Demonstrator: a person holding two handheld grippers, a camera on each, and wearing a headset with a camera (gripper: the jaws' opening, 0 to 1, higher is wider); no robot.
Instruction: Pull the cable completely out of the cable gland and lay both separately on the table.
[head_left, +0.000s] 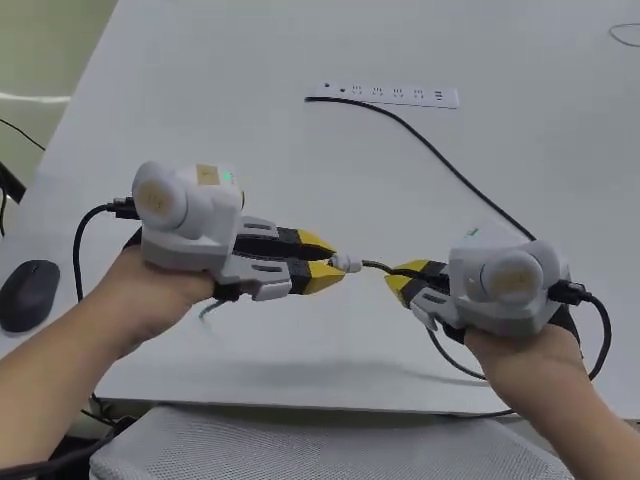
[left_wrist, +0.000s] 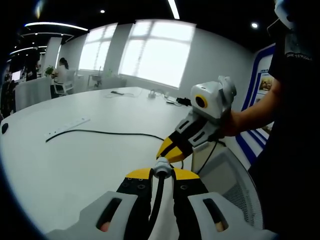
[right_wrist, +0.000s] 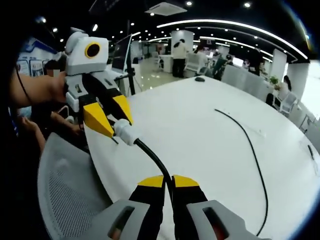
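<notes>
Held level, the two grippers face each other tip to tip, close together. The left hand (head_left: 150, 290) grasps the left gripper (head_left: 335, 262), jaws clamped on the cable gland (head_left: 346, 264). The right hand (head_left: 515, 350) holds the right gripper (head_left: 398, 280), jaws pinched on the cable (head_left: 375, 266).

White bodies, yellow tips
The left gripper (head_left: 330, 262) and right gripper (head_left: 398, 278) are white-grey with yellow-and-black jaws; cable gland (head_left: 346, 264) white, cable (head_left: 375, 266) black, table (head_left: 300, 150) pale grey, power strip (head_left: 385, 95) white
</notes>
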